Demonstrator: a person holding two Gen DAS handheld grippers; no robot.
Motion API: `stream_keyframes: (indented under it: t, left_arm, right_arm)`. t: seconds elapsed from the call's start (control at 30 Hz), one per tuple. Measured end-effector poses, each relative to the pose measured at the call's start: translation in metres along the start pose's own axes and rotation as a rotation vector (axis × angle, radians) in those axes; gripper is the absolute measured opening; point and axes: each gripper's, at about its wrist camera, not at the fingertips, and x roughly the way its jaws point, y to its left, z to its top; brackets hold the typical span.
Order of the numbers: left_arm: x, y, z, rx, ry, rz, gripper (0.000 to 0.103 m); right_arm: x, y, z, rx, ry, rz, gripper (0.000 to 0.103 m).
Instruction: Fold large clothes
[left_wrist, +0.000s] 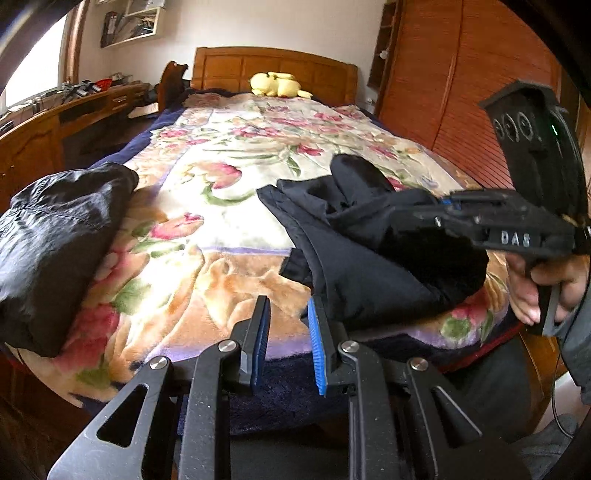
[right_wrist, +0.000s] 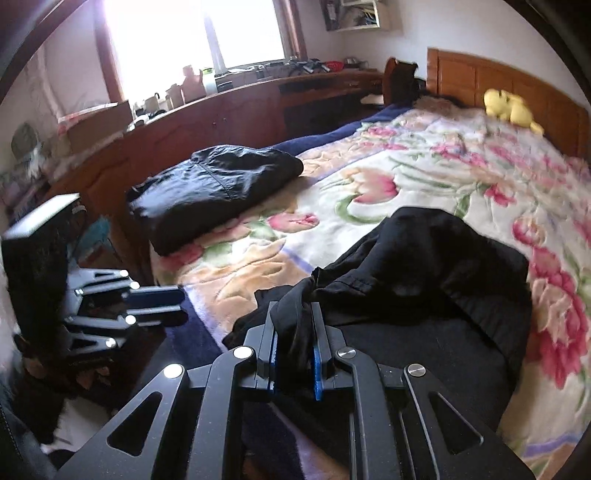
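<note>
A crumpled black garment lies on the floral blanket near the foot of the bed; it also shows in the right wrist view. My right gripper is shut on a bunched edge of this garment, seen from the side in the left wrist view. My left gripper is open and empty, just left of the garment's near edge; it shows at the left of the right wrist view. A folded black garment lies at the bed's left side.
A yellow plush toy sits by the wooden headboard. A long wooden desk with clutter runs along the bed's left side. A wooden wardrobe stands on the right.
</note>
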Motion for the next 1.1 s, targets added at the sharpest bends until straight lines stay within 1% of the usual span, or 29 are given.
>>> stream_keyframes:
  t: [0.07, 0.13, 0.2, 0.23, 0.3, 0.37, 0.43, 0.5, 0.57, 0.6, 0.67, 0.7, 0.77, 0.9, 0.93, 1.0, 1.1]
  left_arm:
    - [0.000, 0.001, 0.000, -0.012, -0.003, -0.002, 0.022]
    - [-0.001, 0.001, 0.001, -0.011, -0.004, 0.000, 0.022]
    - [-0.001, -0.001, 0.001, -0.004, -0.003, -0.002, 0.022]
    - [-0.001, -0.001, 0.001, -0.002, -0.003, -0.002, 0.022]
    - [-0.002, -0.002, 0.001, 0.000, -0.004, -0.005, 0.022]
    - [-0.002, -0.003, 0.002, 0.002, -0.005, -0.009, 0.022]
    - [-0.001, -0.005, 0.003, 0.007, -0.007, -0.014, 0.022]
    - [-0.002, -0.007, 0.002, 0.011, -0.008, -0.018, 0.022]
    - [-0.003, -0.008, 0.002, 0.014, -0.008, -0.020, 0.022]
    - [-0.003, -0.008, 0.002, 0.014, -0.009, -0.020, 0.022]
    - [-0.003, -0.008, 0.002, 0.012, -0.007, -0.020, 0.022]
    - [-0.003, -0.008, 0.002, 0.013, -0.007, -0.019, 0.022]
    - [-0.003, -0.008, 0.002, 0.010, -0.004, -0.017, 0.022]
    - [-0.002, -0.007, 0.001, 0.005, 0.000, -0.014, 0.022]
    - [-0.002, -0.006, 0.000, 0.004, 0.001, -0.014, 0.022]
    - [-0.002, -0.006, 0.000, 0.000, 0.003, -0.015, 0.022]
    - [-0.001, -0.007, -0.001, 0.001, 0.004, -0.020, 0.022]
  right_arm:
    - [0.000, 0.005, 0.002, 0.006, -0.001, -0.015, 0.018]
    - [-0.005, 0.007, 0.002, 0.028, 0.001, -0.007, 0.022]
    - [-0.015, 0.005, 0.005, 0.042, -0.009, 0.007, 0.033]
    - [-0.027, 0.007, 0.003, 0.038, -0.029, 0.019, 0.034]
    - [-0.048, 0.005, 0.006, 0.032, -0.077, 0.028, 0.044]
    - [-0.069, 0.000, 0.006, 0.035, -0.115, 0.007, 0.046]
    - [-0.083, -0.013, 0.003, 0.051, -0.149, -0.031, 0.047]
    - [-0.085, -0.031, -0.006, 0.071, -0.133, -0.092, 0.047]
    - [-0.079, -0.049, -0.020, 0.098, -0.101, -0.157, 0.046]
    - [-0.073, -0.057, -0.028, 0.113, -0.073, -0.166, 0.046]
    - [-0.054, -0.064, -0.044, 0.132, -0.001, -0.139, 0.046]
    - [-0.046, -0.062, -0.049, 0.134, 0.021, -0.125, 0.043]
    - [-0.030, -0.054, -0.055, 0.133, 0.040, -0.106, 0.042]
    - [0.014, -0.036, -0.061, 0.124, 0.087, -0.034, 0.042]
    - [0.026, -0.033, -0.061, 0.107, 0.101, -0.036, 0.041]
    - [0.043, -0.025, -0.062, 0.066, 0.101, -0.066, 0.041]
    - [0.050, -0.032, -0.058, 0.097, 0.104, -0.033, 0.040]
